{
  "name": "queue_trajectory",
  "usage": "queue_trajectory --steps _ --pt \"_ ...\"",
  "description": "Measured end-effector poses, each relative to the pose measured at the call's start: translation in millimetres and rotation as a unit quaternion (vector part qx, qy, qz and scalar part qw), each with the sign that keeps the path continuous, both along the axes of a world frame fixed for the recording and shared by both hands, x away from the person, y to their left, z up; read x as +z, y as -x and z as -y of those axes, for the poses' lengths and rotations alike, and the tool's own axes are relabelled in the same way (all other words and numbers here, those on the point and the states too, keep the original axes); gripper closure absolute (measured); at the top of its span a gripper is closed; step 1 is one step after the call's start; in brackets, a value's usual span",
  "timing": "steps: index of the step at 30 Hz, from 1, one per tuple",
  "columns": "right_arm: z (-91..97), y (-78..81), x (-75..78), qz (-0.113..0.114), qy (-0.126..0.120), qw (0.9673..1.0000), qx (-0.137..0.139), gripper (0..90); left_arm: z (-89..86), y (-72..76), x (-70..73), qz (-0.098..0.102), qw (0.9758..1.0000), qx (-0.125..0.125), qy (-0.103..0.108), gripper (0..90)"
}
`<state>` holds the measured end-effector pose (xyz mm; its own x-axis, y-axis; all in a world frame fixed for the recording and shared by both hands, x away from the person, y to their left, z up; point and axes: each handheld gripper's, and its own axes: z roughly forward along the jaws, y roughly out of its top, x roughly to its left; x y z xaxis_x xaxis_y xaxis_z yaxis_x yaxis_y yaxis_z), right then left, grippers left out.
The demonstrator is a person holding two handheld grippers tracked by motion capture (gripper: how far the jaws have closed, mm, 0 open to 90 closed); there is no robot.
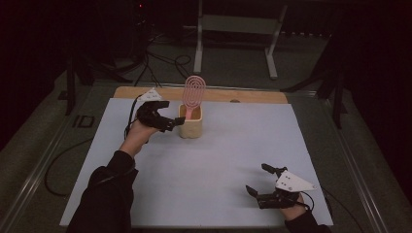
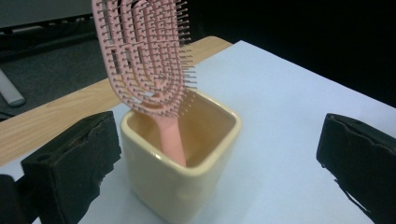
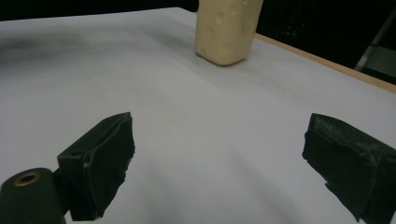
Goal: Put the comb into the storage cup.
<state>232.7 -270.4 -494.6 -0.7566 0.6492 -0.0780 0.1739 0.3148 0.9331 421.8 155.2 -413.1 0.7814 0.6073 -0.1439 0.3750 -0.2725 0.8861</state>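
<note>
1. Standing handle-down in the cream cup [image 1: 190,127], the pink hairbrush [image 1: 194,92] has its long axis near upright, head at the top and leaning slightly toward the far edge of the table; in the left gripper view the bristles face right and the handle rests against the cup's inner wall.
2. Cup position: on the far middle part of the white sheet [image 1: 204,165], just short of the bare wooden strip [image 1: 252,95] along the table's far edge.
3. Left gripper [image 1: 176,122]: held just left of the cup, jaws spread wide; in its own view the cup sits between the two black jaws, nearer the left one, with no contact that can be confirmed.
4. Right gripper [image 1: 256,180]: low over the near right corner of the sheet, well apart from the cup, jaws spread and holding nothing.
5. Surface: plain pale sheet, flat.
6. Room: dim; dark floor [image 1: 233,68] beyond the table with loose cables [image 1: 165,60] and a grey metal frame [image 1: 238,39].
</note>
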Motion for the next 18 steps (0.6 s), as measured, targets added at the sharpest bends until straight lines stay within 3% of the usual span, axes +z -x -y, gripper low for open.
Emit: queue_trajectory --steps 16,18 --pt "-1.8 -0.3 -1.2 -0.003 0.0 1.0 0.001 8.5 -30.3 40.7 -4.9 0.004 1.0 -0.004 0.0 0.0" --pt "-1.8 -0.3 -1.3 -0.004 0.0 1.0 0.002 8.5 -32.7 46.0 -6.6 0.004 1.0 -0.002 -0.008 0.0"
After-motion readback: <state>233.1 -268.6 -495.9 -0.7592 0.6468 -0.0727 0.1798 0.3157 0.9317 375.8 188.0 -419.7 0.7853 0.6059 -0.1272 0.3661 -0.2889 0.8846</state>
